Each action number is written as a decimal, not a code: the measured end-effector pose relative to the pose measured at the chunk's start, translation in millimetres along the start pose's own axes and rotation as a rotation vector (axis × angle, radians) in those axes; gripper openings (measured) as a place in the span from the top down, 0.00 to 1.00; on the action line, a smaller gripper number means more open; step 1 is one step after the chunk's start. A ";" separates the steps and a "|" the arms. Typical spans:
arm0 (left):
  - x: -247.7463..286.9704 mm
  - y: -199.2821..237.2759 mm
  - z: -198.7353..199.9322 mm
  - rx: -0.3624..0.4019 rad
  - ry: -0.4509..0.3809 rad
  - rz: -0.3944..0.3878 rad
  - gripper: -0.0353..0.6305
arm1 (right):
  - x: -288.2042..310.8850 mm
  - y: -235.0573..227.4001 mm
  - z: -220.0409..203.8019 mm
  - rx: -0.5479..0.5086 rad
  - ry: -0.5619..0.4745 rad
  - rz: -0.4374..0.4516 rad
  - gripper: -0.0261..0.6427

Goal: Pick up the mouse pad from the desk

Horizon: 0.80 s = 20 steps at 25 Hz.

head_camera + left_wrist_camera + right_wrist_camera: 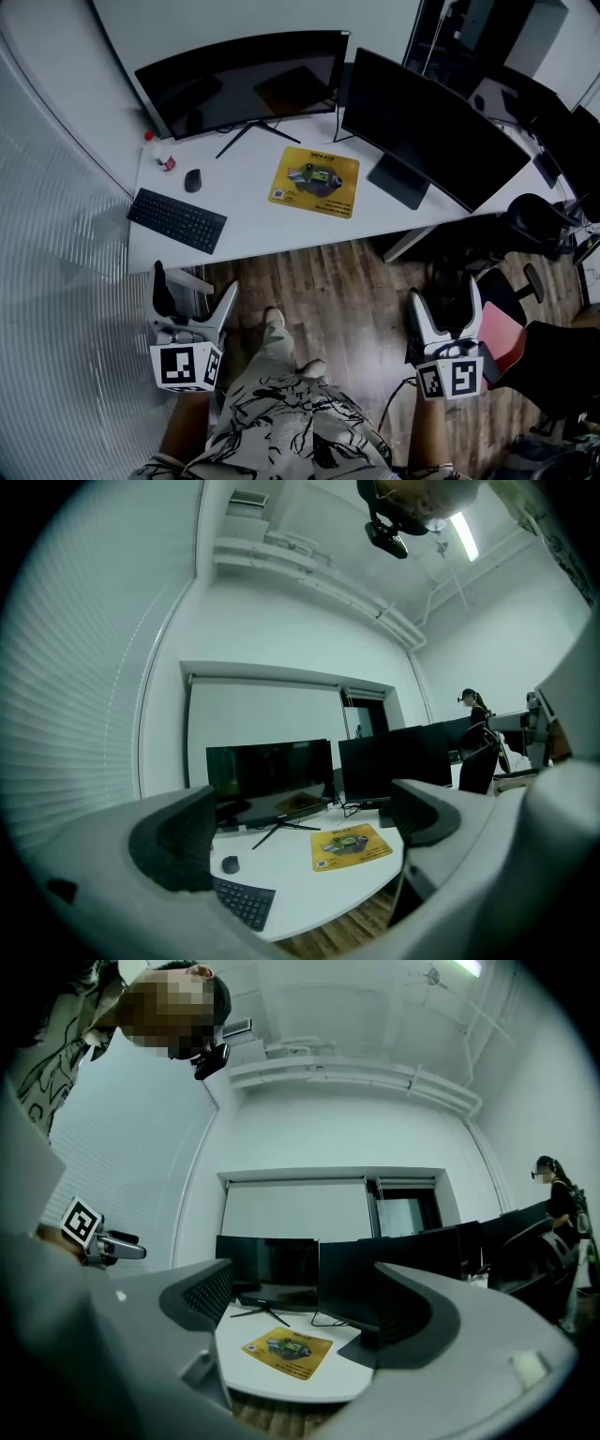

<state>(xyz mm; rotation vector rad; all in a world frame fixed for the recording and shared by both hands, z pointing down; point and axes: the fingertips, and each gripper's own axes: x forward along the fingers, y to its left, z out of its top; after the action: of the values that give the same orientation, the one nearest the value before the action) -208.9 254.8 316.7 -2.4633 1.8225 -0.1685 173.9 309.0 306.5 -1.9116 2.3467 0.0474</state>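
A yellow mouse pad point(315, 181) with a printed picture lies flat on the white desk point(248, 211), in front of the two monitors. It also shows in the left gripper view, mouse pad point(351, 846), and in the right gripper view, mouse pad point(288, 1352). My left gripper point(192, 292) is held over the wooden floor, short of the desk's near edge, jaws open and empty. My right gripper point(445, 307) is also over the floor, further right, open and empty. Both point level toward the desk, well short of the pad.
A black keyboard point(176, 219) and a black mouse point(192, 180) lie left of the pad, with a small red-capped item point(163, 159) behind. A curved monitor point(246, 82) and a flat monitor point(431, 126) stand at the back. An office chair point(534, 223) is at the right.
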 end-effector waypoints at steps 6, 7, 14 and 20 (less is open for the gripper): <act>47.3 15.4 3.2 -0.005 -0.011 -0.014 0.09 | 43.0 -8.0 2.7 -0.014 -0.010 -0.016 0.27; 55.8 18.0 4.7 -0.008 -0.016 -0.016 0.09 | 51.1 -9.9 3.6 -0.015 -0.013 -0.019 0.27; 106.1 41.9 13.5 -0.008 -0.025 -0.027 0.09 | 103.7 -11.4 10.2 -0.024 -0.025 -0.028 0.27; 139.5 55.3 10.5 -0.028 -0.020 -0.061 0.09 | 140.6 -5.7 12.6 -0.037 -0.023 -0.038 0.27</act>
<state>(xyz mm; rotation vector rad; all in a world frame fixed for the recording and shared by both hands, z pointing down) -219.6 105.2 305.8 -2.5315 1.7547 -0.1230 152.5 172.1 279.0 -1.9614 2.3096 0.1104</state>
